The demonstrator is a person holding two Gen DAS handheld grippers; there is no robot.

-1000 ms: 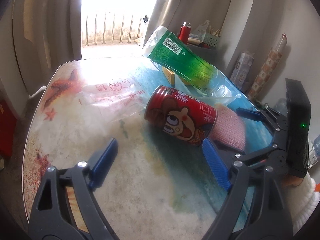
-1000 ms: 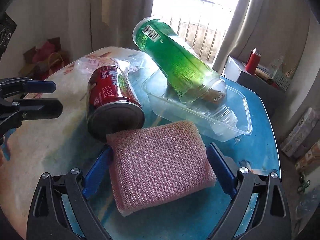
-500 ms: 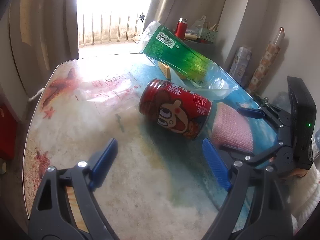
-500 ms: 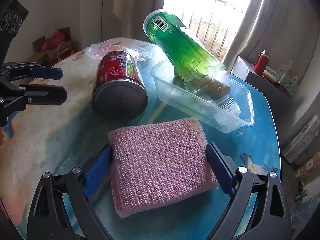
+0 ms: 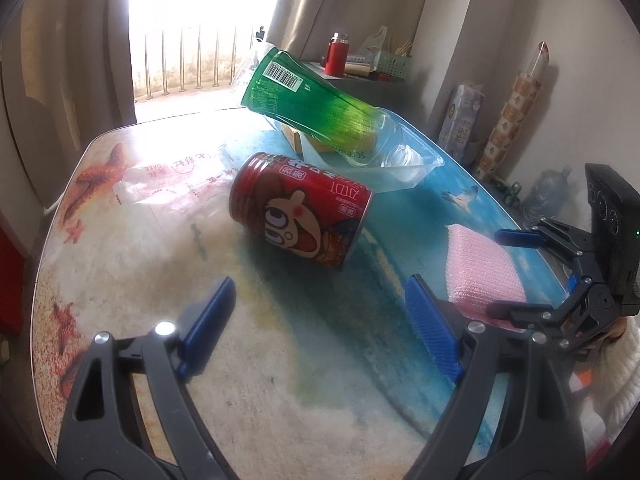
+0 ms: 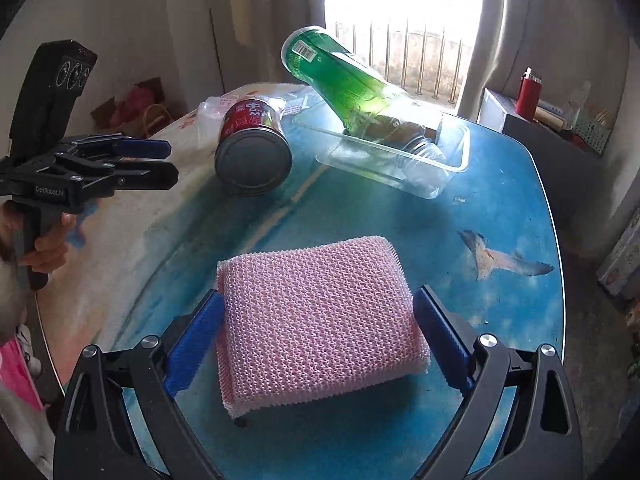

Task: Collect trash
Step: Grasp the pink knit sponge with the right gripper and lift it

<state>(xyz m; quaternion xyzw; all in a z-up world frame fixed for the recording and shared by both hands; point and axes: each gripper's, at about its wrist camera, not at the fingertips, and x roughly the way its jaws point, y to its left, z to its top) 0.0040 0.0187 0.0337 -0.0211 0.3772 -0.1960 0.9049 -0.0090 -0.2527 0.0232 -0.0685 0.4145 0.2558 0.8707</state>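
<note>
A red can (image 5: 304, 216) lies on its side mid-table; it also shows in the right wrist view (image 6: 252, 144). A green bottle (image 5: 316, 108) leans in a clear plastic tray (image 6: 400, 160). A clear wrapper (image 5: 168, 188) lies left of the can. My right gripper (image 6: 316, 336) is shut on a pink sponge (image 6: 320, 320) and holds it just above the table. My left gripper (image 5: 320, 320) is open and empty, a short way in front of the can.
The round table (image 5: 140, 280) has a beach print and a blue right side (image 6: 500, 220). A side shelf with a red flask (image 5: 334, 54) and a basket stands at the back. Curtains and a railed window lie behind.
Both grippers have drawn back from the can. The right gripper has carried the pink sponge away from the can toward the table's near edge.
</note>
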